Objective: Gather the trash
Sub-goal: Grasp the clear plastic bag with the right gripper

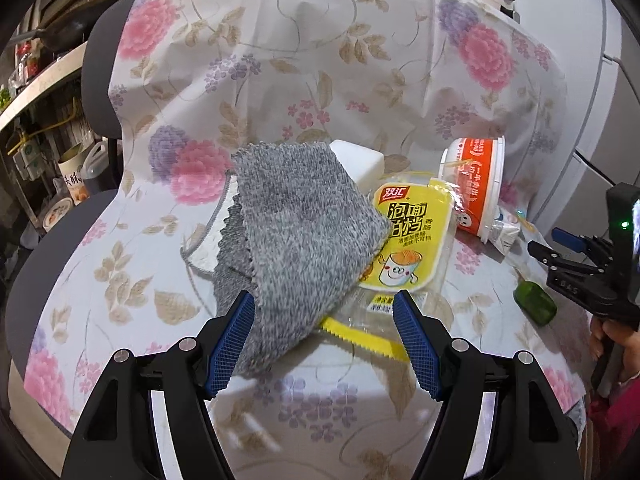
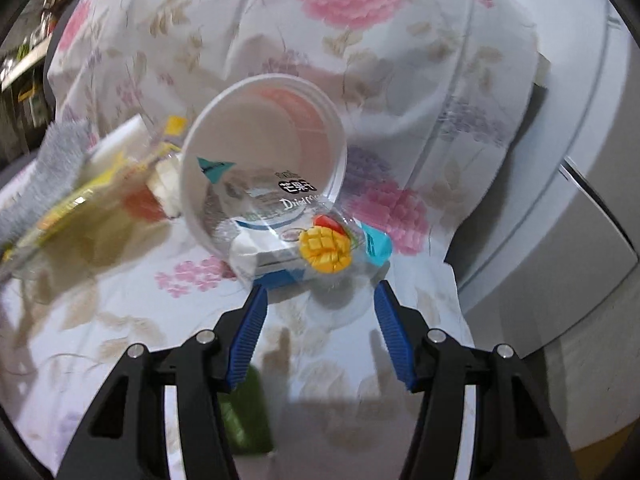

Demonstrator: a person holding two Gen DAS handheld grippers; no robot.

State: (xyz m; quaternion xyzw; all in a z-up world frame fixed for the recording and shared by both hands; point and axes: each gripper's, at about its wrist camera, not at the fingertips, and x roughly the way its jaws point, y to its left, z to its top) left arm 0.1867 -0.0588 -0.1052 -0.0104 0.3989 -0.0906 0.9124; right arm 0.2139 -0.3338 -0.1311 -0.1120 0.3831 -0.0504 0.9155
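A grey knit cloth (image 1: 296, 236) lies on the floral tablecloth (image 1: 304, 72), partly over a yellow sausage wrapper (image 1: 408, 236). My left gripper (image 1: 324, 336) is open, its fingers on either side of the cloth's near corner and the wrapper's clear end. An orange-and-white noodle cup (image 1: 478, 184) lies on its side at the right. In the right wrist view the cup's open mouth (image 2: 264, 160) faces me, with a dried mango packet (image 2: 316, 236) spilling out of it. My right gripper (image 2: 320, 312) is open just short of the packet. It also shows in the left wrist view (image 1: 568, 260).
A white sponge block (image 1: 360, 160) sits behind the cloth. A small green object (image 1: 534, 302) lies on the tablecloth near my right gripper, also under its left finger (image 2: 244, 416). A white appliance (image 2: 580, 160) stands at the right. Kitchen shelves (image 1: 36, 120) are at the left.
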